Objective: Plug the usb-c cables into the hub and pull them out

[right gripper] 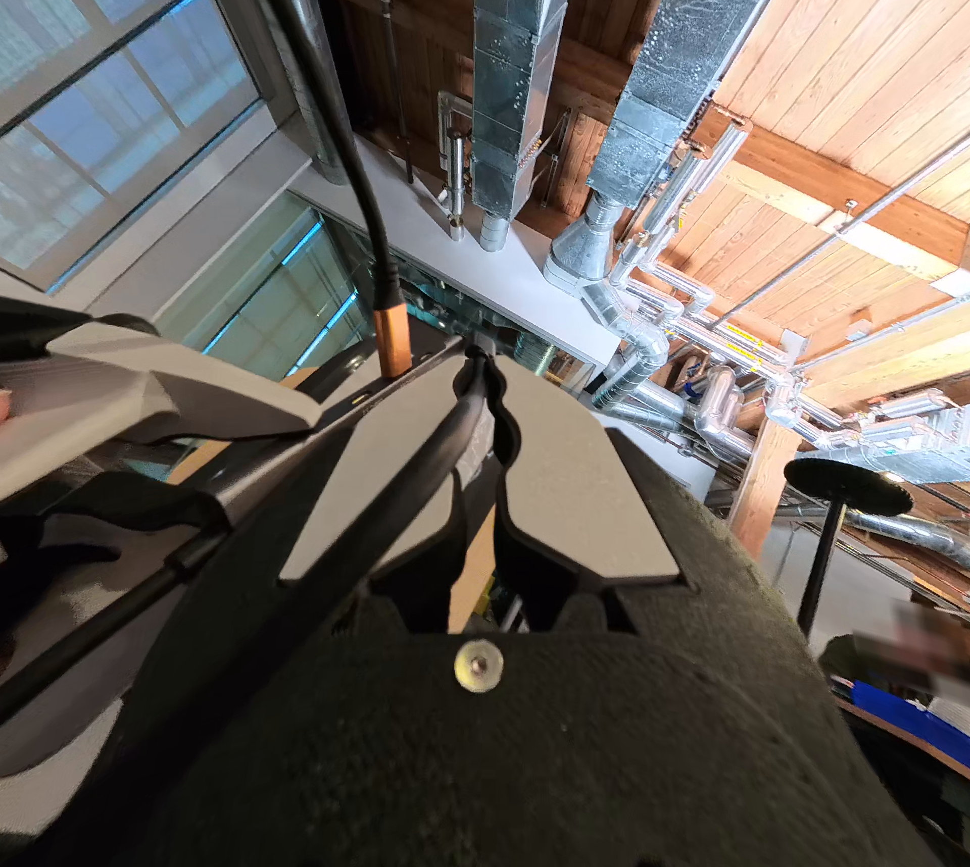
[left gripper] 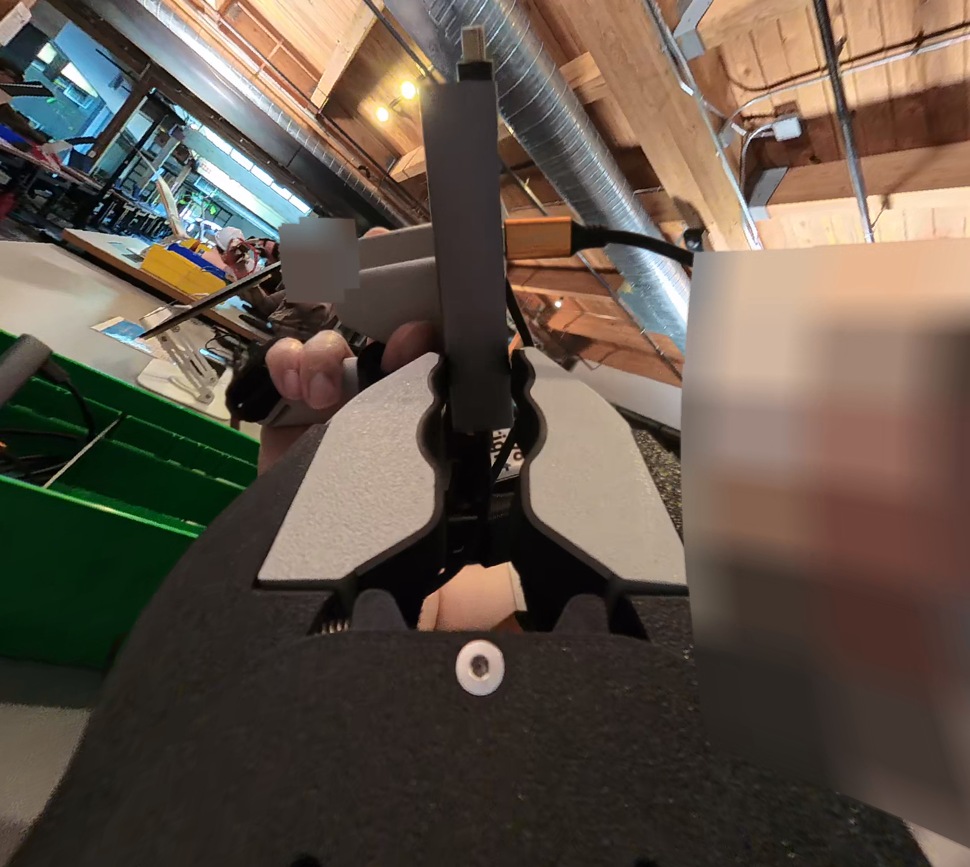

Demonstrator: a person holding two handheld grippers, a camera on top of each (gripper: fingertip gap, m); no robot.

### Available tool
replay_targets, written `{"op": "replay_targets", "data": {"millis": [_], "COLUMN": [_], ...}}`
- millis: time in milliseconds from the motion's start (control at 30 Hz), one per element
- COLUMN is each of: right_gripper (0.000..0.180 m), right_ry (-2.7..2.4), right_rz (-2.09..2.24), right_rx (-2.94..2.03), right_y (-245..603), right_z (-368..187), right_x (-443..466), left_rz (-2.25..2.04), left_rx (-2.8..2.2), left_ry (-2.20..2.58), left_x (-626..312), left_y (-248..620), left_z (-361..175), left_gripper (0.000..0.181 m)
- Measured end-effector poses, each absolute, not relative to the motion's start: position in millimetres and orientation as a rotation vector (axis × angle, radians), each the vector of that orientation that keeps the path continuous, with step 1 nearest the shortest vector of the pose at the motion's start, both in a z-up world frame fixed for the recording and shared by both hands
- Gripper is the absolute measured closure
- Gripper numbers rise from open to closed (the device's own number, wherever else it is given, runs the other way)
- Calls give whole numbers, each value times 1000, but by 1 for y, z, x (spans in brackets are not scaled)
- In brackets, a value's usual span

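Green bins [left gripper: 105, 490] with dividers sit low at the left of the left wrist view, holding loose dark cables; beyond them a white table [left gripper: 47, 296] carries a small white stand, and wooden ceiling beams [left gripper: 603, 2] with a ribbed silver duct [left gripper: 551, 123] fill the top. In that view the other gripper's grey fingers [left gripper: 399, 264] cross behind the hub from the left, gripped by a person's bare fingers [left gripper: 315, 369], partly blocking the background. Left gripper [left gripper: 477, 385]: its 2 grey pads are pressed onto the lower end of the hub [left gripper: 464, 233], which it holds lifted in the air, standing upright along the fingers. Hub: slim dark grey bar, with a short metal plug tip [left gripper: 474, 42] projecting from its top end. 1 cable with a copper-orange connector [left gripper: 538, 238] is seated in the hub's right side, and its black cord [left gripper: 640, 246] trails right. Right wrist view: right gripper [right gripper: 480, 377] pinches a thin black cable [right gripper: 367, 490] near its plug end, the tip touching or just beside the hub edge [right gripper: 336, 409]; whether it is inserted cannot be told. The orange connector [right gripper: 391, 343] stands just left of it, with its cord [right gripper: 325, 107] running up out of view. Windows [right gripper: 105, 81] and silver ductwork [right gripper: 514, 55] lie behind.
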State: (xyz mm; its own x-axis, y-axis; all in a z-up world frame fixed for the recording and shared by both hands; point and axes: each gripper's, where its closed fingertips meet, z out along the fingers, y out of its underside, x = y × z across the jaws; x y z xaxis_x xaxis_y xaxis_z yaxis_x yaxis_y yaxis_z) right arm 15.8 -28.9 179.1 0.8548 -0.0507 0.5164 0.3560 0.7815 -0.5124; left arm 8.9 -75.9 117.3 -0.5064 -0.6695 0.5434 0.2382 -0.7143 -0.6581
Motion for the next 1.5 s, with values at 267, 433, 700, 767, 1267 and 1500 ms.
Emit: {"op": "replay_targets", "data": {"millis": [267, 433, 700, 767, 1267, 1500], "right_gripper": [175, 175, 175, 175, 174, 175], "right_ry": [-535, -548, -562, -597, -1188, -1274], "right_rz": [-202, -166, -190, -188, -462, -530], "right_rx": [-611, -609, -609, -611, -667, -647], "right_y": [-35, -35, -33, -32, -49, -55], "right_z": [180, 178, 178, 177, 162, 155], "right_x": [10, 8, 6, 2, -18, -19], "left_rz": [-2100, -2021, -1910, -1831, -1053, -849], "left_rx": [-1151, -1178, -1174, -1186, -1412, -1452], "left_ry": [821, 877, 879, 863, 873, 973], "left_x": [10, 11, 11, 6, -49, -42], "left_y": [-85, -86, -83, -76, -17, -11], "left_z": [118, 116, 118, 120, 109, 91], "left_gripper": [157, 157, 157, 157, 157, 157]}}
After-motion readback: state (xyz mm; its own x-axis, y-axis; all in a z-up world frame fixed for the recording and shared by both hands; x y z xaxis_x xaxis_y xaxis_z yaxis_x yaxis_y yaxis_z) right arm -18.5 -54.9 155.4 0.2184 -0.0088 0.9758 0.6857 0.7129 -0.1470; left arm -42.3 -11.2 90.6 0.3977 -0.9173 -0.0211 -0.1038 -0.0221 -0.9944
